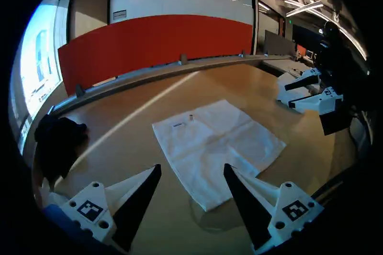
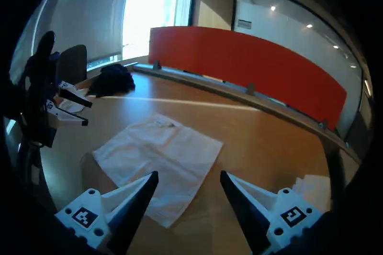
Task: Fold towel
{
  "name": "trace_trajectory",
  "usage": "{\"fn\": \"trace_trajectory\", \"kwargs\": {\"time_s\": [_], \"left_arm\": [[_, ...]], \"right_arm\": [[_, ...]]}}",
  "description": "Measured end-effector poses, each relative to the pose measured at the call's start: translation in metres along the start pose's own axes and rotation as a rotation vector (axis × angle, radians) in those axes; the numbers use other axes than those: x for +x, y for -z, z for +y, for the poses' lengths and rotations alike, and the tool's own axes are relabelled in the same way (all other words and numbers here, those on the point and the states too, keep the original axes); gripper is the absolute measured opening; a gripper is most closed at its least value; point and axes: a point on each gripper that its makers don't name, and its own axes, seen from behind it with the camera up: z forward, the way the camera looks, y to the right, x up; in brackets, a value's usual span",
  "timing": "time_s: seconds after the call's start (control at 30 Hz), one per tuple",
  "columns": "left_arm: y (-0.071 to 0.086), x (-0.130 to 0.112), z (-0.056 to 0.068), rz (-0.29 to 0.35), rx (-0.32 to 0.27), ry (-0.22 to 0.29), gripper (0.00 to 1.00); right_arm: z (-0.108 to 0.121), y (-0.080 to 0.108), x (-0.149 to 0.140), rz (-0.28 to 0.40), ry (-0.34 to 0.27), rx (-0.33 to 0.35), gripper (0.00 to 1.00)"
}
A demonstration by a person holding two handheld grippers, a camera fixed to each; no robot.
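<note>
A white towel (image 1: pixel 218 147) lies spread flat on the wooden table (image 1: pixel 143 126), creased into quarters, with a small tag near its far edge. My left gripper (image 1: pixel 191 185) hovers open above the towel's near corner, nothing between its fingers. In the left gripper view the right gripper (image 1: pixel 306 93) hangs open at the far right, held by a dark-sleeved arm. In the right gripper view the same towel (image 2: pixel 160 159) lies ahead, and my right gripper (image 2: pixel 189 190) stands open over its near edge. The left gripper (image 2: pixel 79 106) shows at the left, open, beside the towel.
A dark bundle of cloth (image 1: pixel 60 140) sits on the table to the left, also seen as dark cloth (image 2: pixel 112 80) at the far end. A red partition (image 1: pixel 158 44) runs along the table's far edge. Folded white cloth (image 2: pixel 313 188) lies at the right.
</note>
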Motion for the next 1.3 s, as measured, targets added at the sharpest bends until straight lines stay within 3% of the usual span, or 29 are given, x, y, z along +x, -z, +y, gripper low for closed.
{"fn": "trace_trajectory", "kwargs": {"time_s": [0.4, 0.7, 1.1, 1.3], "left_arm": [[-0.029, -0.052, 0.019, -0.117, -0.069, -0.028, 0.97], [-0.046, -0.083, 0.031, -0.196, -0.113, -0.078, 0.97], [-0.054, -0.107, 0.034, -0.258, -0.116, -0.107, 0.97], [-0.056, -0.108, 0.038, -0.257, -0.117, -0.103, 0.97]], "right_arm": [[-0.019, -0.022, -0.056, -0.117, 0.029, 0.067, 1.00], [-0.030, -0.030, -0.096, -0.211, 0.048, 0.111, 1.00], [-0.033, -0.034, -0.120, -0.267, 0.066, 0.135, 1.00], [-0.034, -0.035, -0.126, -0.280, 0.070, 0.145, 1.00]]}}
